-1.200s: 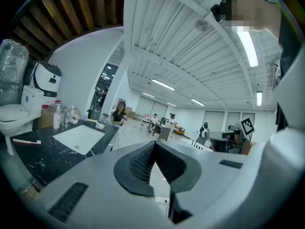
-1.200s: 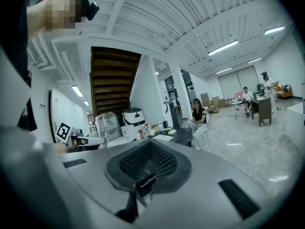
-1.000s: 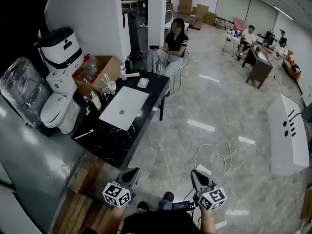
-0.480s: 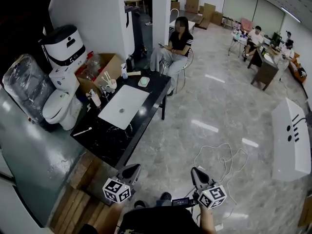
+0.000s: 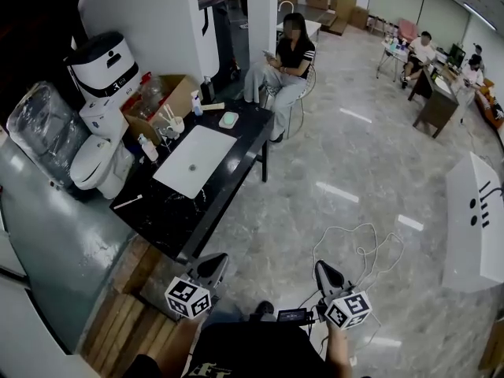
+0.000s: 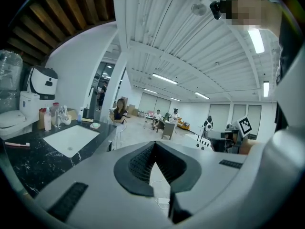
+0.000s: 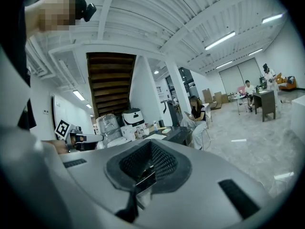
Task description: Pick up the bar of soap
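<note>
The pale green bar of soap [image 5: 228,120] lies in a small dish at the far end of a black marble counter [image 5: 169,219], beyond the white sink [image 5: 197,160]. It also shows small and distant in the left gripper view as the soap [image 6: 95,125], and in the right gripper view as the soap [image 7: 167,130]. My left gripper [image 5: 213,264] and right gripper [image 5: 323,272] hang low near my body, over the floor and well short of the counter. Both are shut with nothing between their pads.
A toothbrush [image 5: 127,201], a cup of brushes [image 5: 175,123] and bottles stand on the counter's left side. A toilet [image 5: 94,164] and a cardboard box sit beyond it. A person [image 5: 287,61] sits at the far end. A cable [image 5: 354,250] lies on the floor, with wooden boards [image 5: 134,321] at lower left.
The counter and room have slid slightly upward in the head view as the camera shifted. Both grippers keep their low place and stay shut.
</note>
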Demonstrator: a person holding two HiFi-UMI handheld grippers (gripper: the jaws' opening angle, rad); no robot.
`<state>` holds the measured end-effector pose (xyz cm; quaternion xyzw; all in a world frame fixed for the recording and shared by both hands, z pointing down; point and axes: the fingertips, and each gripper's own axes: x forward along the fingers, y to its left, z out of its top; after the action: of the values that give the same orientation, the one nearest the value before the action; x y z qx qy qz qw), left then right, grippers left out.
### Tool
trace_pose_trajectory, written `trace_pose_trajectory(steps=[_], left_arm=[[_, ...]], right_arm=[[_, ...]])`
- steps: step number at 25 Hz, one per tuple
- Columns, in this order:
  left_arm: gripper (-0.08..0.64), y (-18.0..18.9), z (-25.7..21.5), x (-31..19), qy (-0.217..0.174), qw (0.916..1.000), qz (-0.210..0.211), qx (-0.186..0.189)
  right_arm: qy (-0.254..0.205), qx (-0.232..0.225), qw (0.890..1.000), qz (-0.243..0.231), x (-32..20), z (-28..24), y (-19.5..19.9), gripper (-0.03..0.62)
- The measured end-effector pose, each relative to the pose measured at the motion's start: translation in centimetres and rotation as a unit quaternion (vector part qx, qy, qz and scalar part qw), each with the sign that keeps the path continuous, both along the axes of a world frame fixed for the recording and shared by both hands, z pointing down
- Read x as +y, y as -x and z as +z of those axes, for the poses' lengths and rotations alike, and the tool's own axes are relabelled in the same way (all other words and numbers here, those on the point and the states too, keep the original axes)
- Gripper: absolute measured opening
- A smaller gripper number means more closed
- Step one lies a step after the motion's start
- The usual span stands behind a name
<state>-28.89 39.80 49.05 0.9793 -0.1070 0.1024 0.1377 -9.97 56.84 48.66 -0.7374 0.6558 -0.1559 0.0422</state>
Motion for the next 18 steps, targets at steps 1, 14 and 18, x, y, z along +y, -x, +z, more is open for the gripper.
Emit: trace_pose_trajectory(steps=[1, 14, 18], left_arm=[[0.009, -0.2, 0.1, 0.0, -0.001, 1.0000, -0.001, -0.003], [0.009, -5.8, 0.6, -3.7, -0.007, 0.9999, -0.007, -0.005], [0.009, -9.4, 1.3, -6.8, 0.003, 1.0000, 0.000, 0.000]], right_arm=[[-0.001, -0.002, 1.000, 0.003, 0.3, 0.1, -0.5, 0.006], [0.014, -0.007, 0.999, 0.029, -1.3, 1.6, -7.8, 0.006], [0.027, -0.002, 0.999, 0.033, -4.2, 1.6, -10.8, 0.006]])
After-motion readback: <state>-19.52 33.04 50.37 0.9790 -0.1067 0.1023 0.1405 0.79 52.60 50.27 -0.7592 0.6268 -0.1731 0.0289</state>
